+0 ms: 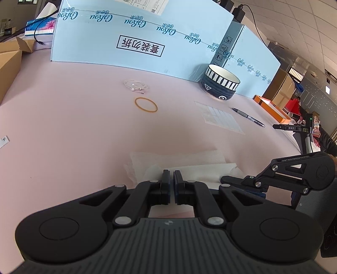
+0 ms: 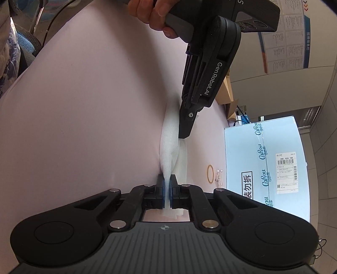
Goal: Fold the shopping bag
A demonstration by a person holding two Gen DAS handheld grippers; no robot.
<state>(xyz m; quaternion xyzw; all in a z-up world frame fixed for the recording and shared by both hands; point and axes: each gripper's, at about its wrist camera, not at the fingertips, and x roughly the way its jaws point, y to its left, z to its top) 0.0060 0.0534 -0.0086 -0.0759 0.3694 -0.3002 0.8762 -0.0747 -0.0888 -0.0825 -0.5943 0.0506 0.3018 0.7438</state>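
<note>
In the right wrist view the shopping bag (image 2: 171, 145) lies as a narrow white strip on the pink table cover (image 2: 94, 105), and its long axis runs from the bottom centre of the frame up toward the middle. Our right gripper (image 2: 167, 190) sits at the near end of this strip; its blue pads are pressed on the thin white material, so it holds the bag there. The left gripper (image 2: 184, 134) comes down from the upper right of that frame, with a hand (image 2: 155, 14) on its handle, and its tip meets the strip farther up. Its jaws are nearly together; whether they pinch the bag or only press on it we cannot tell, because the fold hides the tip.

In the left wrist view the bag (image 1: 189, 164) spreads across the lower middle, just past our left gripper (image 1: 171, 179). The material looks soft, slightly translucent and crinkled, with several layers stacked.

We judge that the next fold should go along the strip, one end over the other.
</note>
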